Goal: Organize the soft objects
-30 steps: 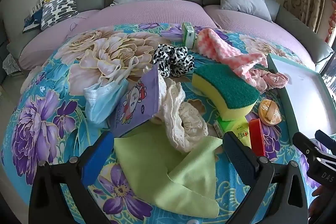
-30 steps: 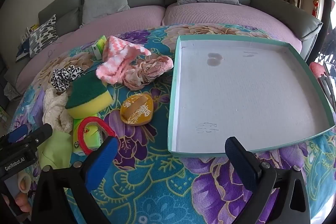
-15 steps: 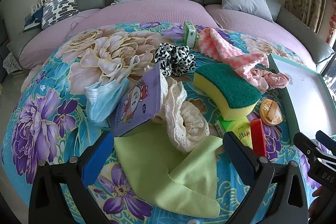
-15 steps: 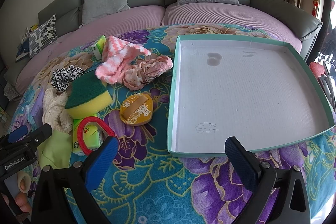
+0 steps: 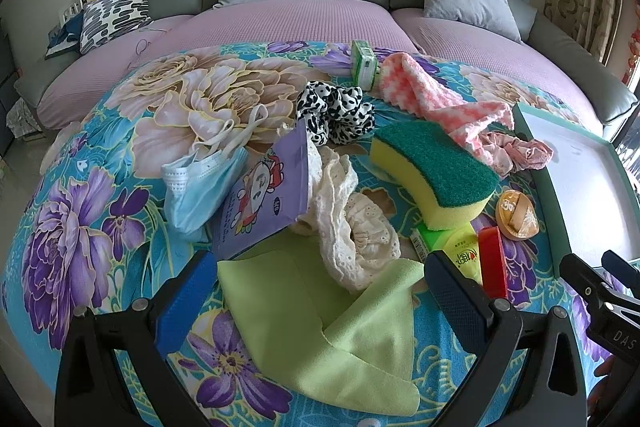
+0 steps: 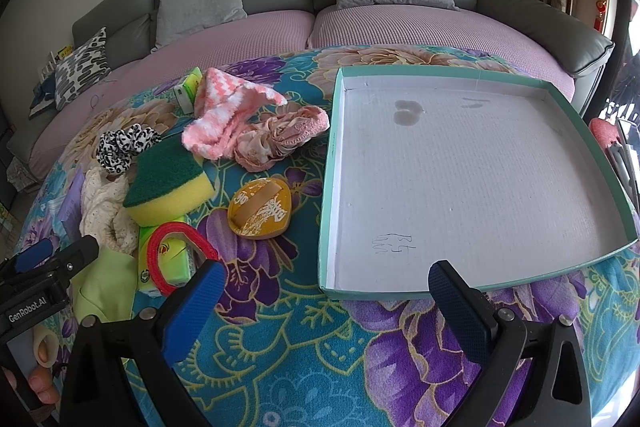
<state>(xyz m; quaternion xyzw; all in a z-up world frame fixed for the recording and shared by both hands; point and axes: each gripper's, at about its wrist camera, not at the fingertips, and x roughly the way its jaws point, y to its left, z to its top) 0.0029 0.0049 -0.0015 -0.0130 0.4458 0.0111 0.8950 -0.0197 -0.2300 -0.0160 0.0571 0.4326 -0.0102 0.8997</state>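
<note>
Left gripper point(image 5: 316, 291) poised low above the green cloth point(image 5: 320, 323), jaws wide apart, empty; right gripper point(image 6: 324, 301) beside it, facing the tray point(image 6: 460, 295), likewise agape.

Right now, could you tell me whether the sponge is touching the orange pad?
Apart. The right wrist view shows a strip of floral cloth between the sponge and the orange pad.

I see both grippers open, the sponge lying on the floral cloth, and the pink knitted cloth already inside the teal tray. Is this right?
Not quite. In the right wrist view the teal tray holds nothing; the pink knitted cloth lies on the floral cloth, left of the tray. Both grippers, left and right, are open, and the sponge lies on that cloth.
</note>
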